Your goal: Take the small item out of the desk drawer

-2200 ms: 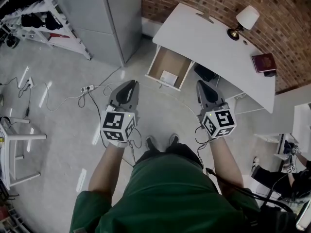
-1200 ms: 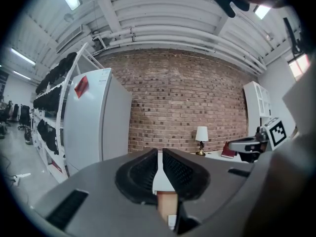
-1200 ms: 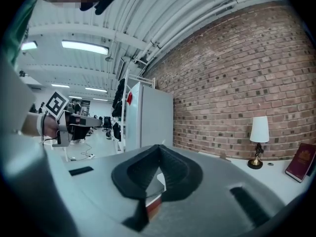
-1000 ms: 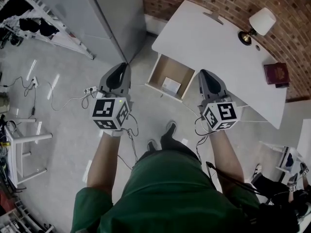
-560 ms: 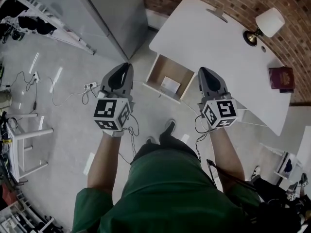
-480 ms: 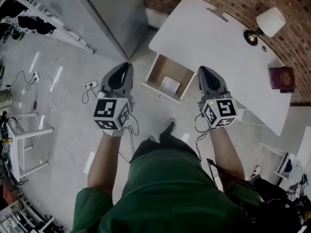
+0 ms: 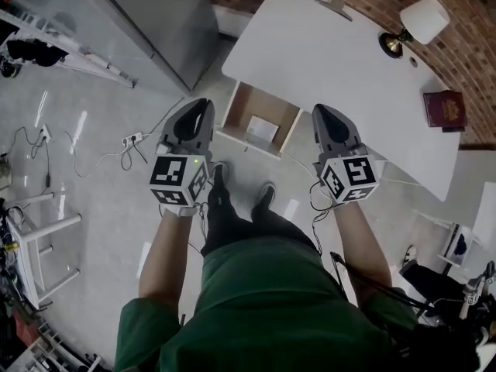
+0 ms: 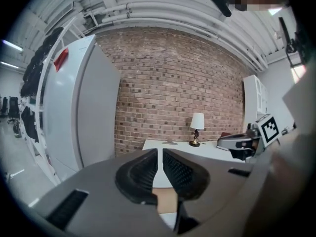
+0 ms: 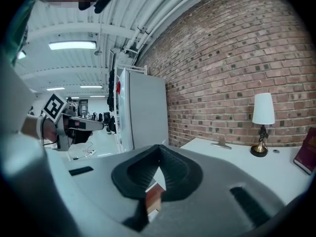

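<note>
The wooden desk drawer (image 7: 258, 120) stands pulled out from the white desk (image 7: 333, 60). A small white flat item (image 7: 262, 129) lies on its bottom. My left gripper (image 7: 204, 103) hovers just left of the drawer, shut and empty. To the drawer's right, my right gripper (image 7: 320, 109) is held at the same height, also shut with nothing in it. Both are above the floor and apart from the drawer. In the left gripper view the left gripper (image 8: 159, 154) points at the desk (image 8: 197, 149), and the drawer's inside shows below its pads. The right gripper (image 9: 159, 149) shows closed pads.
A table lamp (image 7: 415, 23) and a dark red book (image 7: 442, 108) sit on the desk's far right. A grey cabinet (image 7: 147, 14) stands left of the desk against the brick wall (image 7: 465, 45). A power strip (image 7: 132, 139) and cables lie on the floor; a white stool (image 7: 31, 231) stands left.
The person has stepped closer to the desk, so the drawer now lies between the two grippers. Both grippers stayed shut and level.
</note>
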Demonstrator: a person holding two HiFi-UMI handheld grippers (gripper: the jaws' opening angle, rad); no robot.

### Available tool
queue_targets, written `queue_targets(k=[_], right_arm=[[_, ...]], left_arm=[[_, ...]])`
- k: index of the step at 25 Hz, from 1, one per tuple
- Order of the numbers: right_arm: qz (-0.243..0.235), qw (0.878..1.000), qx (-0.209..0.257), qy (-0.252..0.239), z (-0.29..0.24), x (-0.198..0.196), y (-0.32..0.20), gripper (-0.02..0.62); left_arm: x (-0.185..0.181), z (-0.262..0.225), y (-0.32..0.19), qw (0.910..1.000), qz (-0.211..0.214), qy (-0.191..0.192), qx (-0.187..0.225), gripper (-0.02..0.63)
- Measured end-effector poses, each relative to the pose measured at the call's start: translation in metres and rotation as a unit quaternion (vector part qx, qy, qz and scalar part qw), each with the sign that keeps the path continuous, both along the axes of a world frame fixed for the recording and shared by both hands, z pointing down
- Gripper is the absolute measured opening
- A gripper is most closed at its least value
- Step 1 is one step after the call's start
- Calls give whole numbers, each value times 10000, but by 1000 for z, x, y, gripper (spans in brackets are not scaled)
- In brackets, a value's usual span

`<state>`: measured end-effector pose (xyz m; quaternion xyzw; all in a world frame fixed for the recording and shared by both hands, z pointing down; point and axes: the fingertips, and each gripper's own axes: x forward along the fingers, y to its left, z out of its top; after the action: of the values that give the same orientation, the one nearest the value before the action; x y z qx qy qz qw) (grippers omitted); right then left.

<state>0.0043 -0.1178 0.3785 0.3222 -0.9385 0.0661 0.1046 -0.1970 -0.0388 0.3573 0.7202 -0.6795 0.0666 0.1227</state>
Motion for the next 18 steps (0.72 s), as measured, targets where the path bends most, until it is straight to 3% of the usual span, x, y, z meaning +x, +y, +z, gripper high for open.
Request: queue_targets(k=[5, 10, 15, 18], right_arm=[[287, 9994, -66, 172, 8, -2, -3, 3], [762, 9966, -104, 296, 6, 2, -4, 3], [1221, 9921, -123, 271, 8, 1, -9, 3], [1491, 9881, -215, 318, 18, 2, -5, 3]], left_arm=[[3, 17, -30, 9982, 597, 50, -69, 26], [12, 26, -57, 9904, 1373, -64, -139, 26], [18, 50, -73, 9777, 2052, -98, -430, 26], [29, 70, -76, 9648, 2557, -163, -592, 26]])
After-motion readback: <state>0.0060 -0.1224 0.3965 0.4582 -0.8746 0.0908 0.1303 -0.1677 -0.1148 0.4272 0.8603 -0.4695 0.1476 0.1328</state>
